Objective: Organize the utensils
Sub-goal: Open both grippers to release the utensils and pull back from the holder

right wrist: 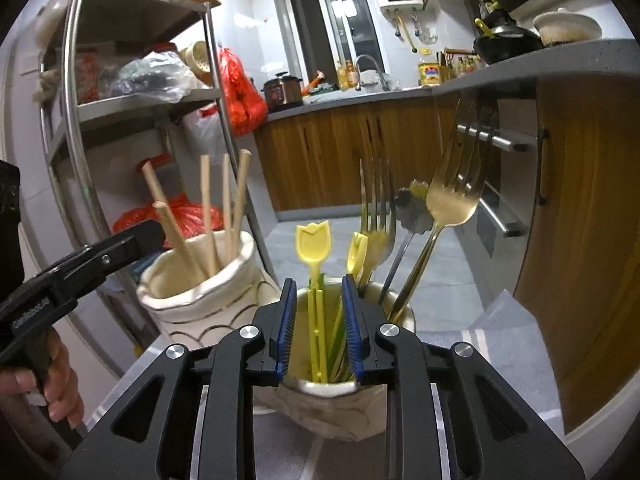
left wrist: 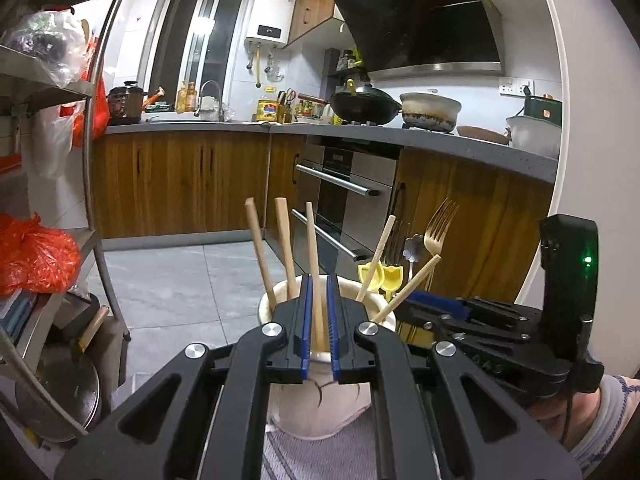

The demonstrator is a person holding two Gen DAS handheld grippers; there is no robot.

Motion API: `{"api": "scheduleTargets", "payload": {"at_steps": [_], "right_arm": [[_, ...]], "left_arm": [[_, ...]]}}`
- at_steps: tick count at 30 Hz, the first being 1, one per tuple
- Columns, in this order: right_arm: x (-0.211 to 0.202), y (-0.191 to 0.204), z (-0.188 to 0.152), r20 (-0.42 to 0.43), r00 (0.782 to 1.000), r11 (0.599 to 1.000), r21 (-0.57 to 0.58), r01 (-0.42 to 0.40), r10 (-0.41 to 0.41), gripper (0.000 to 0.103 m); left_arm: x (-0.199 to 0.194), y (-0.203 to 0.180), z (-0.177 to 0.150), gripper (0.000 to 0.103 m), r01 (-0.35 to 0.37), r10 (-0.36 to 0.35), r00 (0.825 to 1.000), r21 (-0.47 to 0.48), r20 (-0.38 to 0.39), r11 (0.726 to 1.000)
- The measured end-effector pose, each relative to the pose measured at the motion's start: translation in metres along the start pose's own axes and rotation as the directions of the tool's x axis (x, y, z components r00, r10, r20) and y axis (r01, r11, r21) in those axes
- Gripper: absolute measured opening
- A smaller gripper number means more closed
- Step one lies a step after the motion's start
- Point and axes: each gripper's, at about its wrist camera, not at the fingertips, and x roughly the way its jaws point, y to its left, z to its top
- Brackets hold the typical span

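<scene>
- Left tongs point(left wrist: 319, 280) are parted a little around one chopstick point(left wrist: 313, 248) standing in the left cup point(left wrist: 276, 408); contact unclear.
- Right tongs point(right wrist: 319, 284) are spread at the right cup point(right wrist: 332, 404), which holds forks point(right wrist: 452, 196) and yellow picks point(right wrist: 314, 240).
- Both cups stand side by side on the tabletop point(right wrist: 472, 344).

You see a table with a gray striped cloth point(right wrist: 500, 344) on top, two cream pots standing on it side by side, the left pot point(right wrist: 200, 300) just beside the right pot point(right wrist: 332, 408).
</scene>
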Motion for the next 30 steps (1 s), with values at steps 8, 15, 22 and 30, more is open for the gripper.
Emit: {"api": "scheduleTargets", "payload": {"at_steps": [8,15,22,30], "right_arm": [[-0.047,-0.004,-0.014,0.017,0.999,0.999,0.02,0.044,-0.044,0.025],[-0.068,0.003,-0.035,-0.008,0.993,0.992,-0.053,0.116,-0.117,0.025],[-0.075,-0.002,-0.049,0.03,0.987,0.985,-0.06,0.159,-0.158,0.039],[-0.087,-0.006,-0.05,0.122,0.979,0.982,-0.077,0.174,-0.164,0.08]], "left_arm": [[-0.038,-0.013,-0.01,0.007,-0.024,0.024,1.0,0.02,-0.011,1.0],[-0.06,-0.027,-0.038,0.007,-0.052,0.054,0.998,0.051,-0.032,0.997],[-0.057,-0.033,-0.055,0.031,-0.139,0.141,0.99,0.097,-0.008,0.985],[-0.058,-0.037,-0.064,0.075,-0.164,0.161,0.986,0.112,0.038,0.98]]}}
